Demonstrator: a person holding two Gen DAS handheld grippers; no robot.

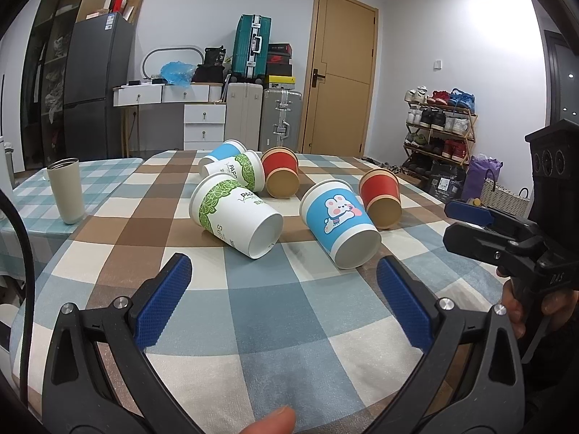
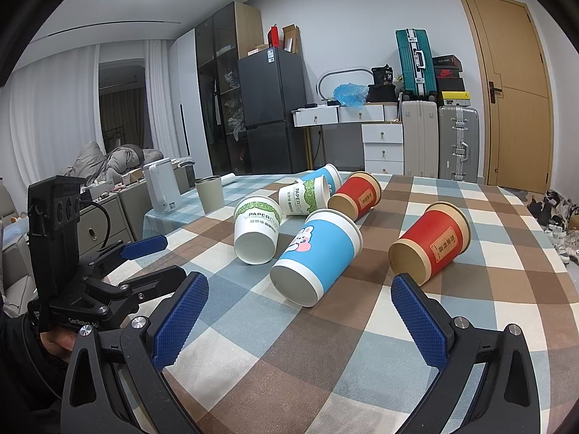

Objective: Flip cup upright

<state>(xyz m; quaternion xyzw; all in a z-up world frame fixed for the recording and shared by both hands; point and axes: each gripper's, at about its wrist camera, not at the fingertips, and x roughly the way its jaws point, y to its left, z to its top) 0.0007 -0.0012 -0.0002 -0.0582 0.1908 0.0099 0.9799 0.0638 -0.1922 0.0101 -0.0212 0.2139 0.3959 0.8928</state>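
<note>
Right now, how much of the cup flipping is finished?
Nothing looks done: all six paper cups lie on their sides, including the bunny cup and near red cup. Left gripper and right gripper are open and empty. All six remain.

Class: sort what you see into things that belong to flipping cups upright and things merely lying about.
Job: six tipped paper cups: two white-and-green, two blue, two red; open left gripper, open right gripper.

Lying about: upright beige metal tumbler, white kettle.

Paper cups [image 2: 316,261] smooth; checked tablecloth [image 2: 362,361] matt woven; claw pads [image 2: 419,322] knurled.
</note>
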